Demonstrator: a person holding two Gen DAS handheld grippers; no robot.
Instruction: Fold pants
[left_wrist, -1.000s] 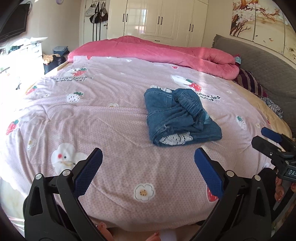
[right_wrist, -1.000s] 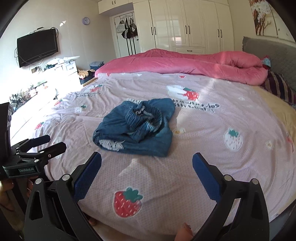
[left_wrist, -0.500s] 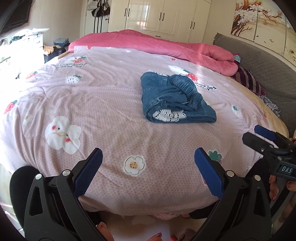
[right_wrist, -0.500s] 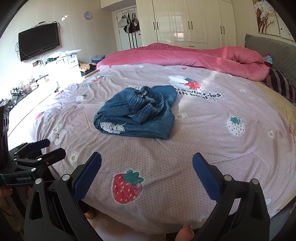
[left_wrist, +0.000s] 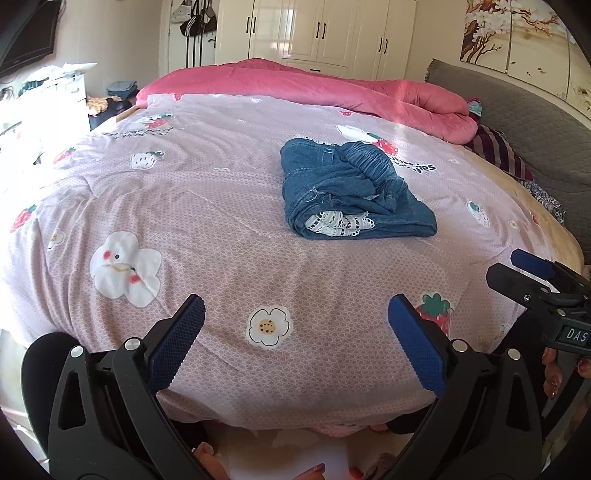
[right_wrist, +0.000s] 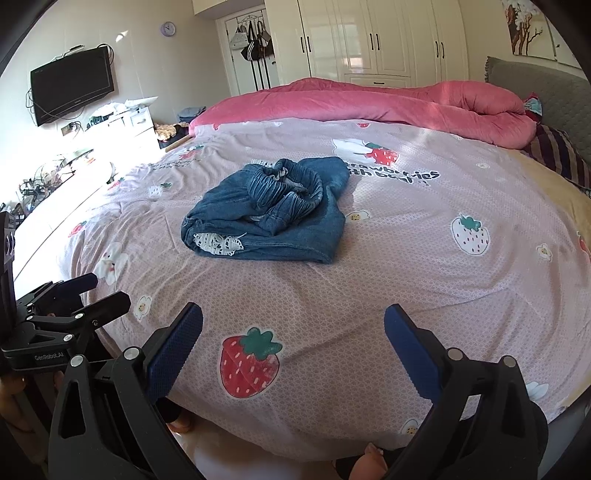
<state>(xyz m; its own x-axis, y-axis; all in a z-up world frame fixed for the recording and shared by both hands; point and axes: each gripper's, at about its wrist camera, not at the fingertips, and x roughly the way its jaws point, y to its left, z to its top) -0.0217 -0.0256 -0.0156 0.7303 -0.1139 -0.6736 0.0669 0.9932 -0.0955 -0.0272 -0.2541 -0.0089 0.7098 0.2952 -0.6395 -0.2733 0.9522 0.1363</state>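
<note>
The blue denim pants (left_wrist: 347, 192) lie folded in a compact bundle in the middle of the bed, with white lace trim showing at the near end; they also show in the right wrist view (right_wrist: 269, 210). My left gripper (left_wrist: 295, 343) is open and empty, held back at the bed's near edge, well short of the pants. My right gripper (right_wrist: 293, 350) is open and empty, also at the near edge. The right gripper shows at the right of the left wrist view (left_wrist: 532, 277), and the left gripper at the left of the right wrist view (right_wrist: 77, 295).
The bed has a pink strawberry-print cover (left_wrist: 221, 206). A rolled pink duvet (left_wrist: 332, 88) lies along the far side, a grey headboard (left_wrist: 517, 110) and striped pillow (left_wrist: 498, 151) at right. White wardrobes stand behind; a dresser and a TV (right_wrist: 74, 85) at left.
Both grippers have drawn back from the pants toward the bed's near edge, so the bundle looks farther off. Both stayed open and empty. The pants have not moved.
</note>
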